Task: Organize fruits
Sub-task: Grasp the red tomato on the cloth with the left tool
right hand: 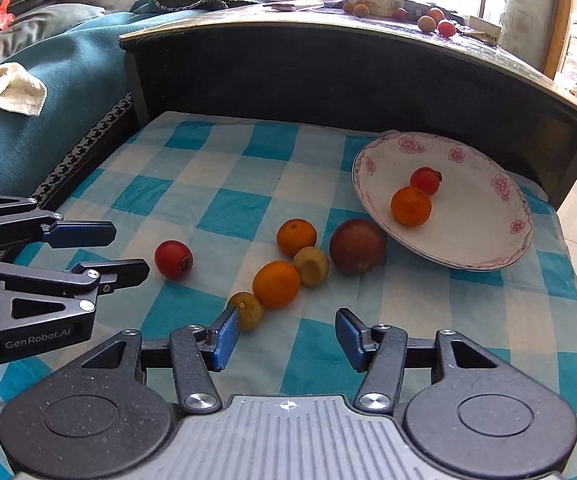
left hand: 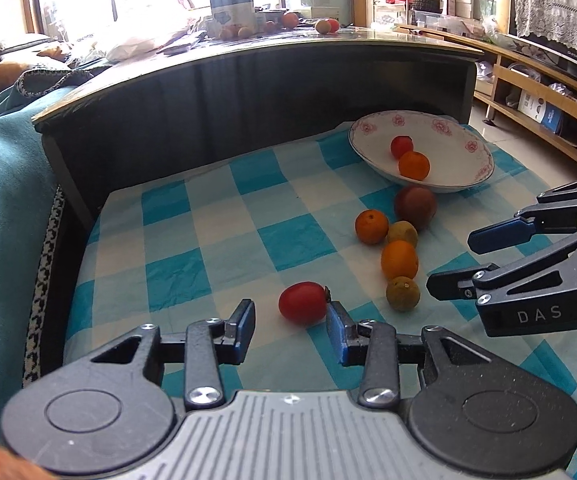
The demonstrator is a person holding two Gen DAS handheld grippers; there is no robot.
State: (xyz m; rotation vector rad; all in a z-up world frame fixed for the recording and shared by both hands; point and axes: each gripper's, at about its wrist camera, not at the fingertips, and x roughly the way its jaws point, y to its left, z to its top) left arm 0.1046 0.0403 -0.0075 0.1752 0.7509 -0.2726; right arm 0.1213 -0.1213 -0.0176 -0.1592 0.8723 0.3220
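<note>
A white floral bowl [left hand: 368, 148] [right hand: 484, 252] at the far right of the checked cloth holds a red tomato [left hand: 401, 146] [right hand: 425, 180] and an orange [left hand: 413, 165] [right hand: 411, 206]. On the cloth lie a dark red apple [left hand: 415, 206] [right hand: 357, 245], two oranges [left hand: 371, 226] [left hand: 399, 259], two greenish-yellow fruits [left hand: 402, 293] [right hand: 311, 265] and a loose red tomato [left hand: 302, 303] [right hand: 173, 259]. My left gripper [left hand: 291, 330] is open just short of the loose tomato, its right pad beside it. My right gripper [right hand: 284, 334] is open, its left pad against the nearest greenish fruit [right hand: 247, 311].
A dark raised wooden ledge [left hand: 248, 80] walls off the cloth's far side, with boxes and more fruit on top. A teal blanket [right hand: 48, 120] with a white rag lies to the left. Shelving [left hand: 548, 92] and floor lie to the right.
</note>
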